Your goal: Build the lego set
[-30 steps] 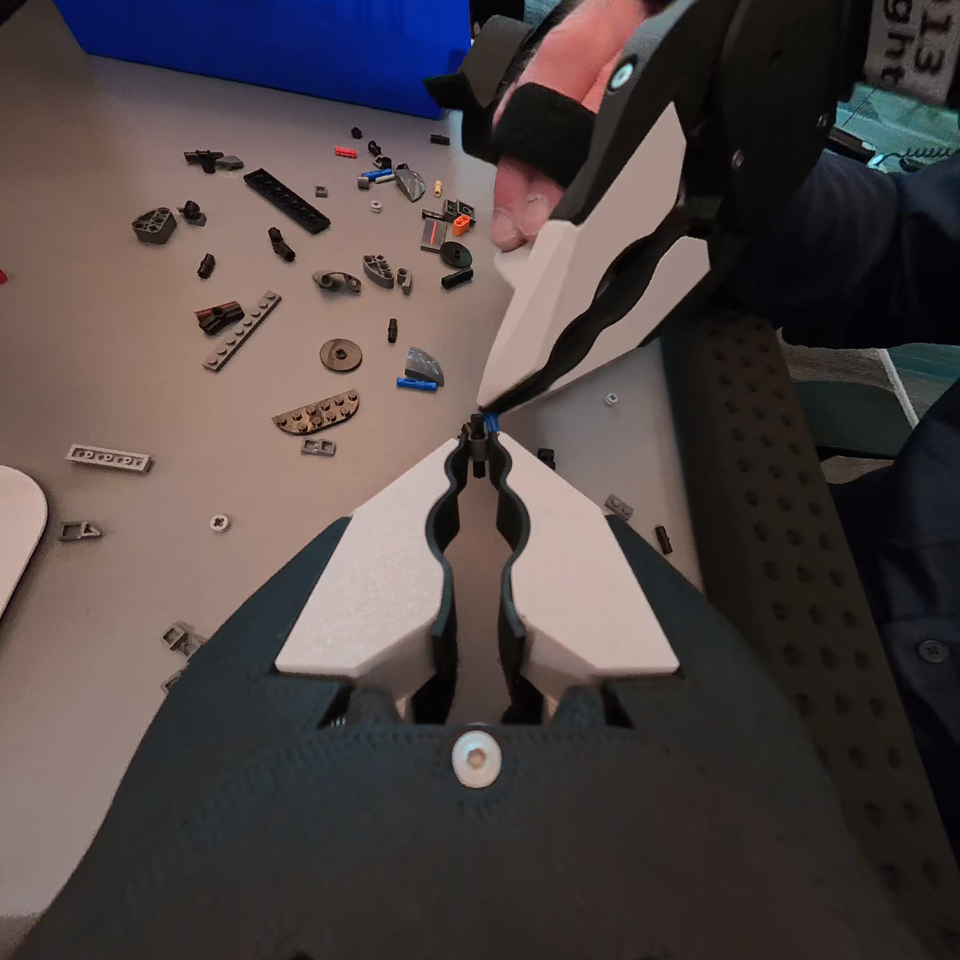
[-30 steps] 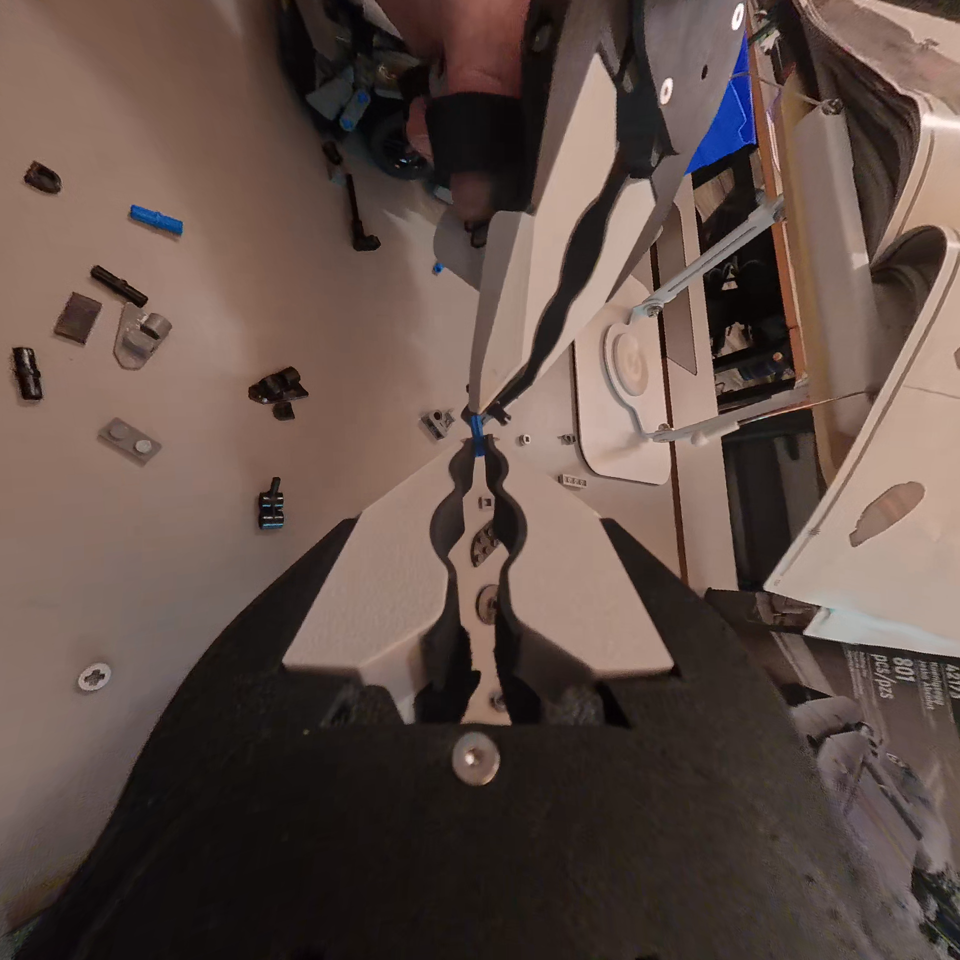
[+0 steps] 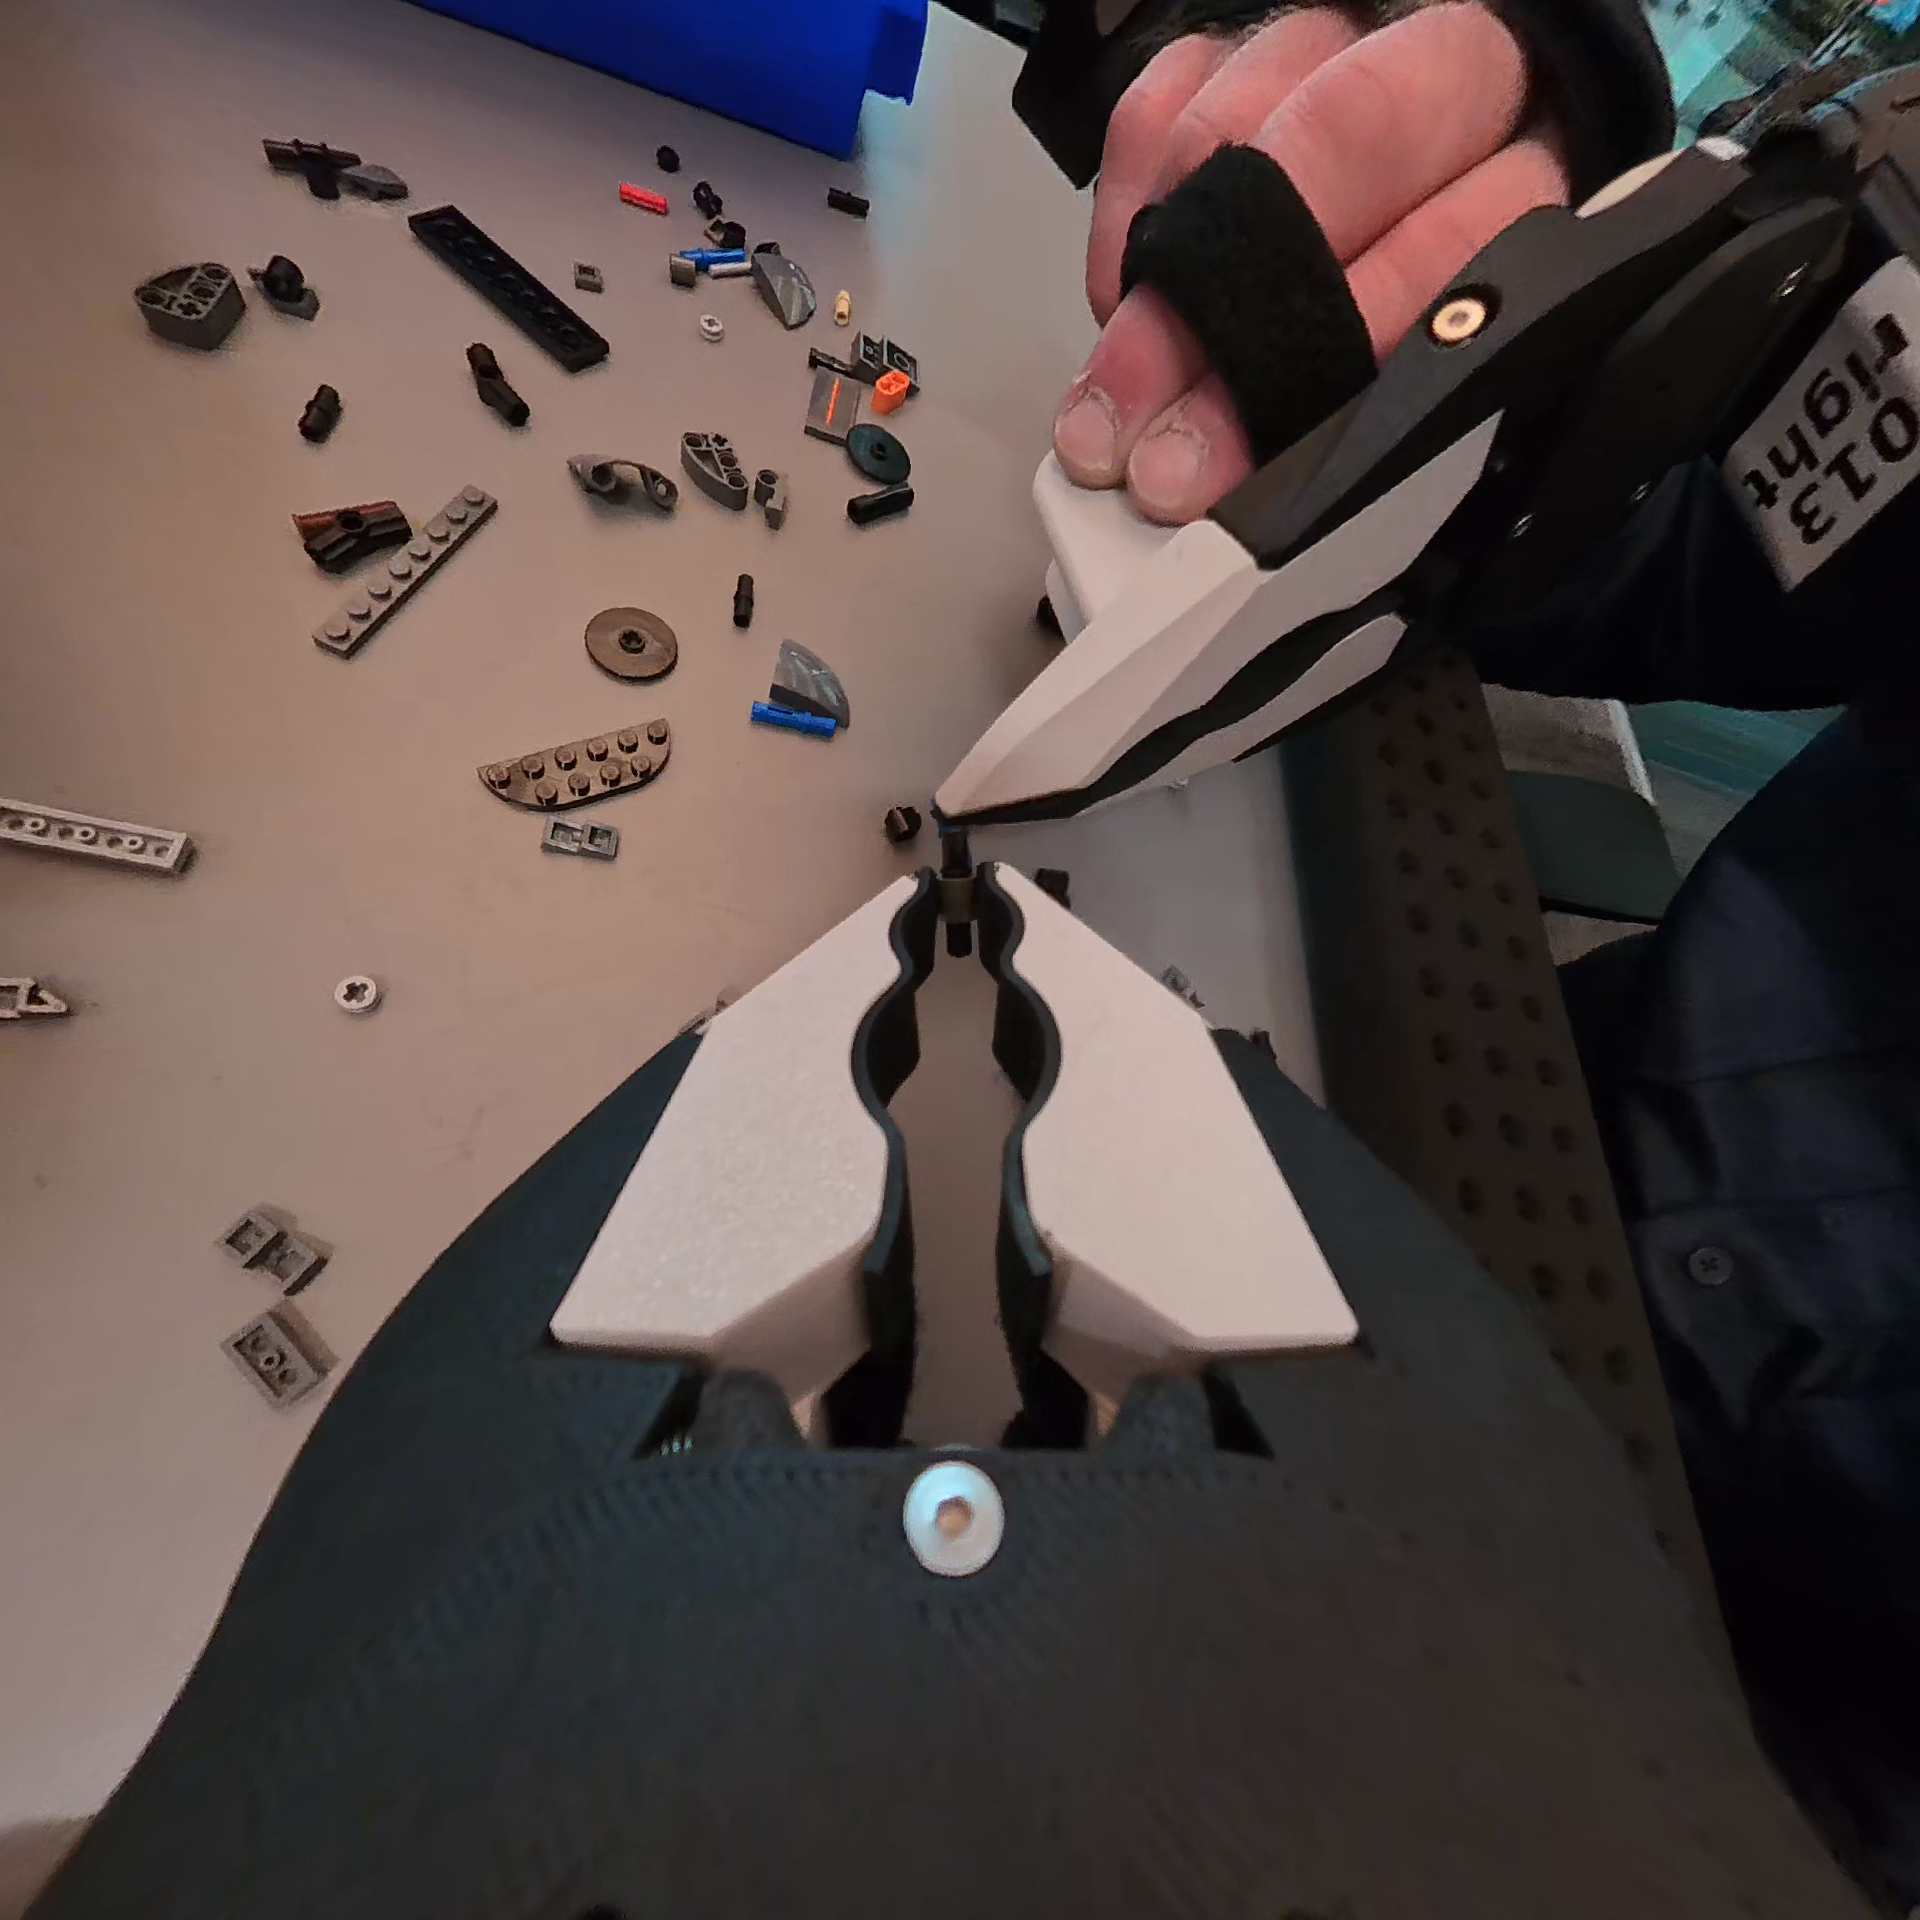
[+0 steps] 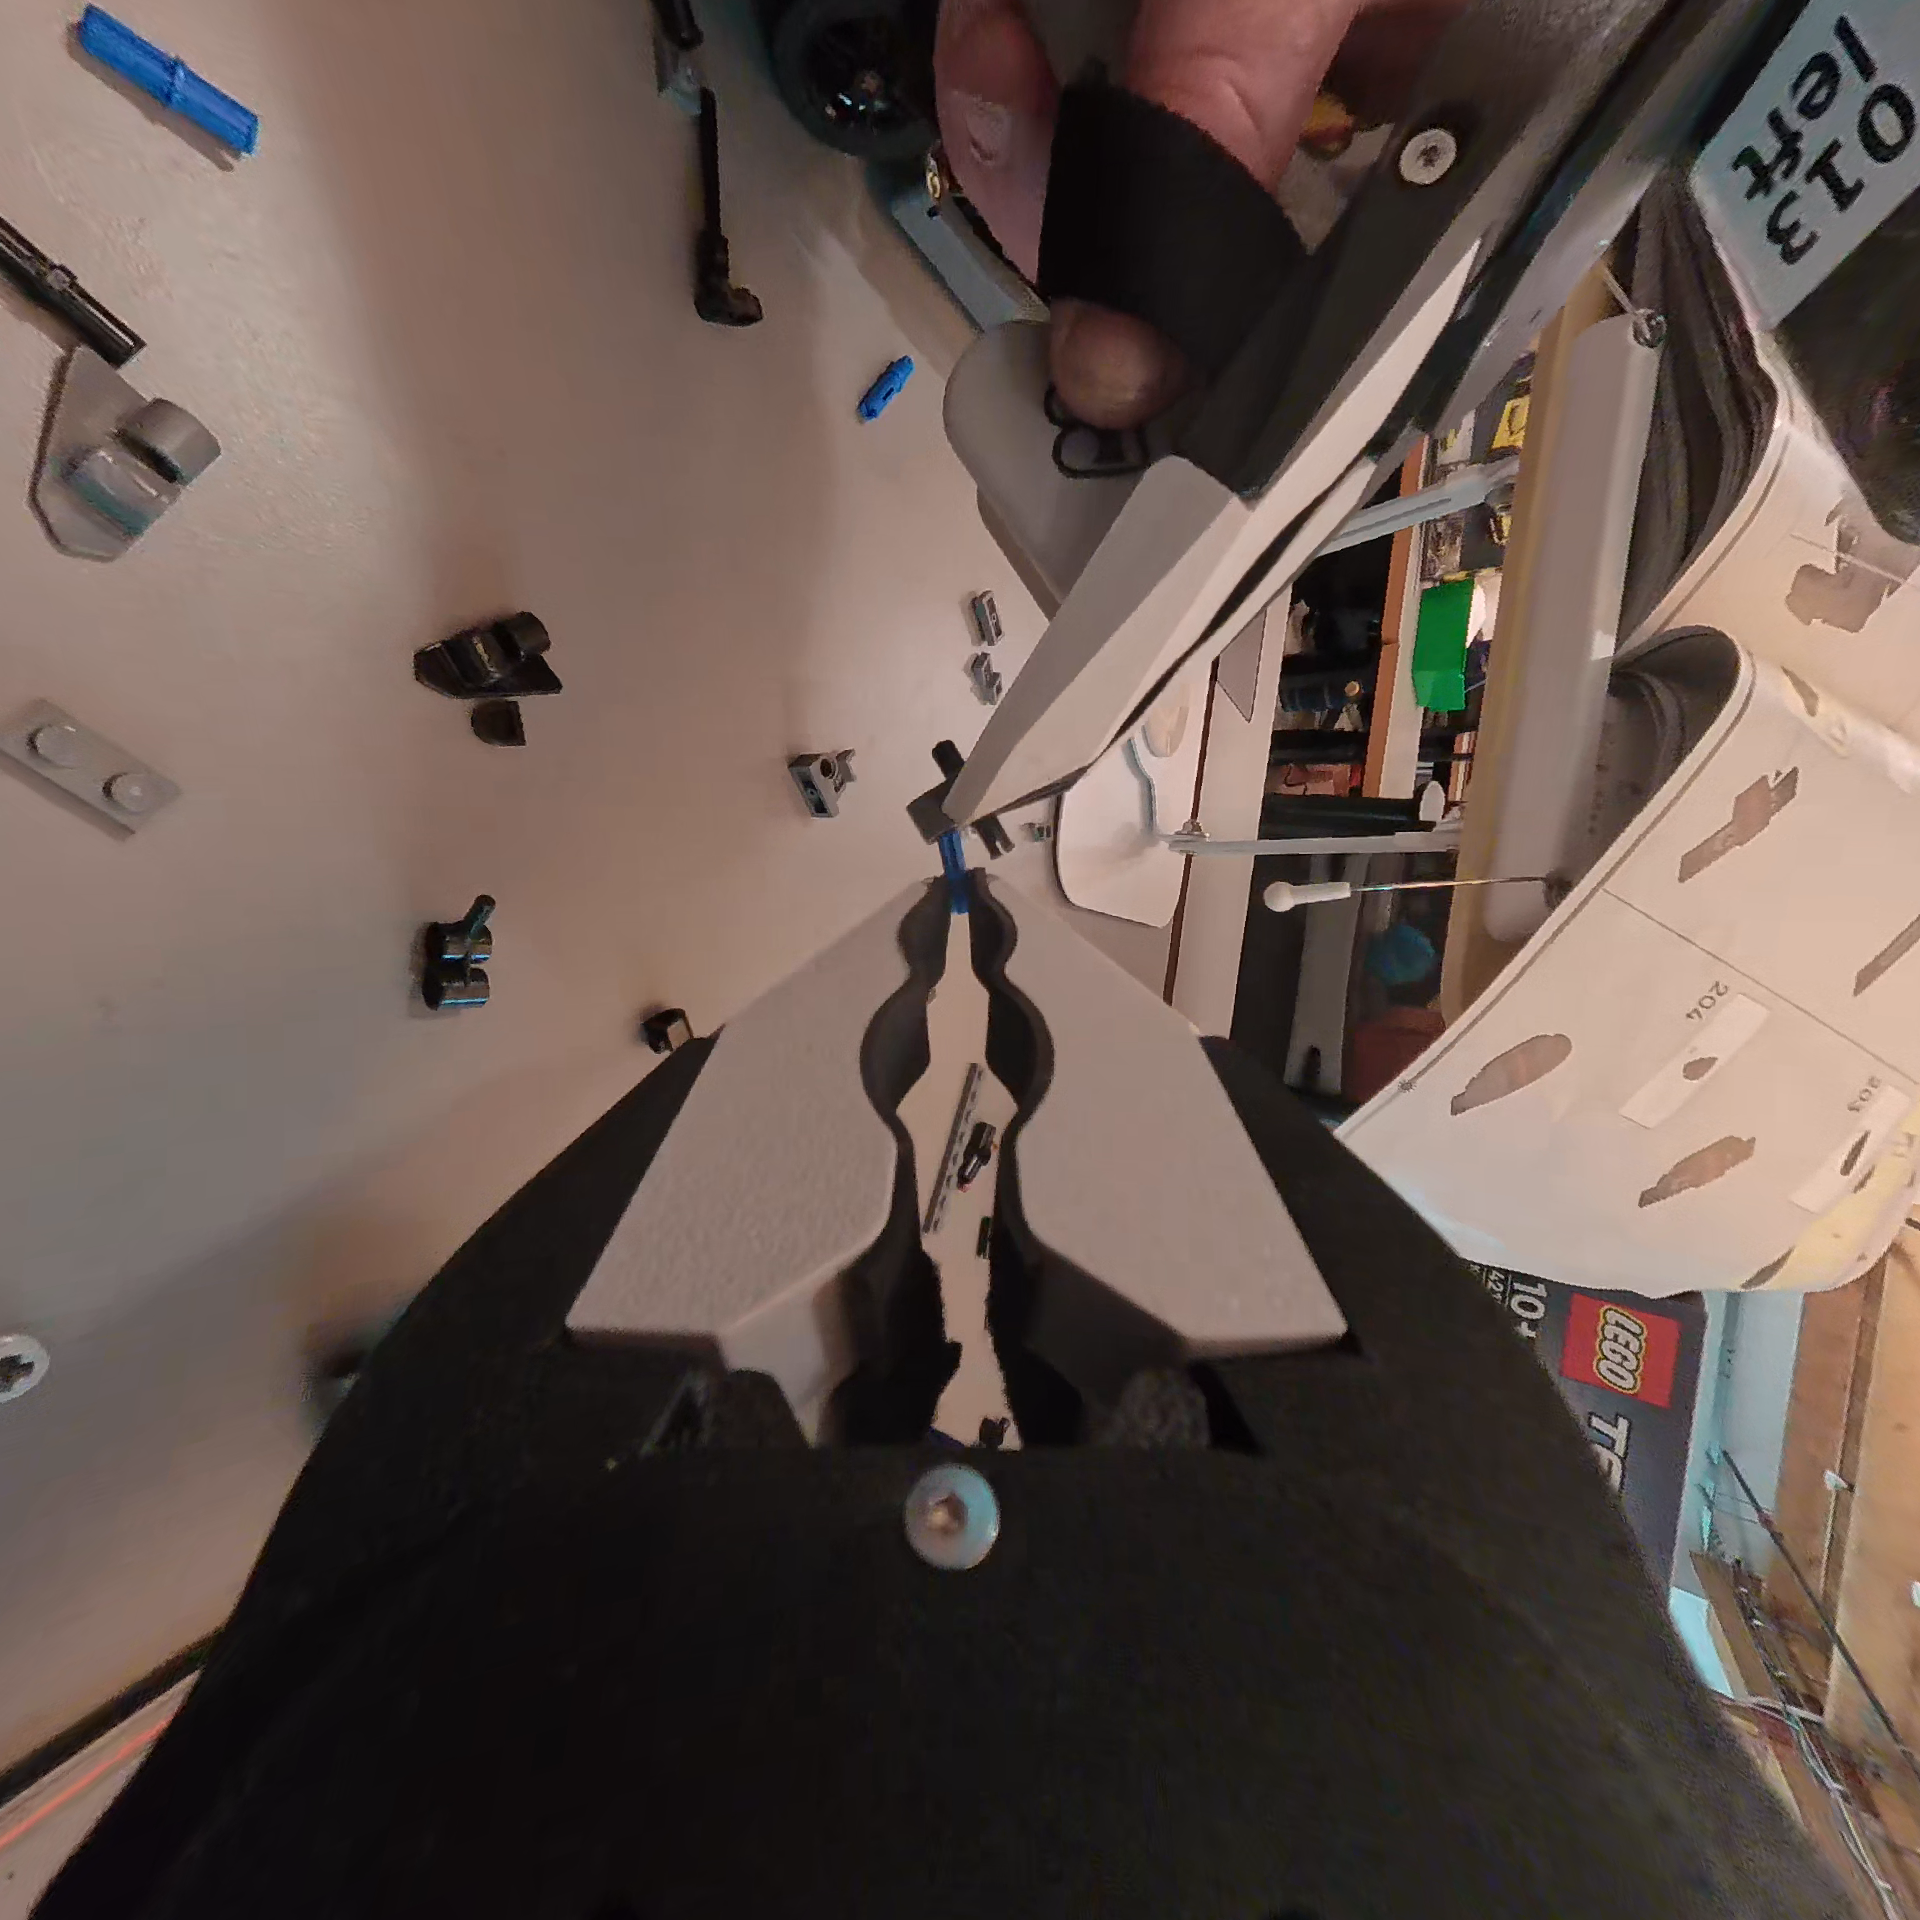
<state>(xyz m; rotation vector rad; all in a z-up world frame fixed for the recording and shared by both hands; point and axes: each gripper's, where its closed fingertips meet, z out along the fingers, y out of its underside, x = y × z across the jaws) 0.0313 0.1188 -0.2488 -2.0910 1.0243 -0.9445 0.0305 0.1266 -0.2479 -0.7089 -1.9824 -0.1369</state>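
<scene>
Left wrist view: the left gripper (image 3: 956,883) has its tips pinched on a small dark connector piece (image 3: 957,902), which stands upright between them above the worktop (image 3: 208,1091). The right gripper (image 3: 961,816) comes in from the upper right, its tips pressed together and meeting the top of that piece; only a thin trace of blue shows there. A hand (image 3: 1278,239) with a black strap over one finger holds the right gripper's body.

On the worktop to the left and farther off lie loose parts, well apart from both grippers: a dark half-round studded plate (image 3: 575,777), a round dark disc (image 3: 631,644), a blue pin (image 3: 792,719) touching a grey curved wedge (image 3: 812,681), a long grey studded strip (image 3: 407,571), a long black plate (image 3: 508,287) and a small orange piece (image 3: 891,391). A blue bin (image 3: 727,52) sits at the far edge.

In the right wrist view, the right gripper (image 4: 958,883) nips a short blue pin (image 4: 954,871) at its very tips, and the pin's far end meets the dark piece (image 4: 932,812) held at the point of the left gripper (image 4: 961,805). Another blue pin (image 4: 166,81) lies at the far left, a grey two-stud plate (image 4: 88,767) at the left edge, and a set box (image 4: 1621,1371) at the lower right.
</scene>
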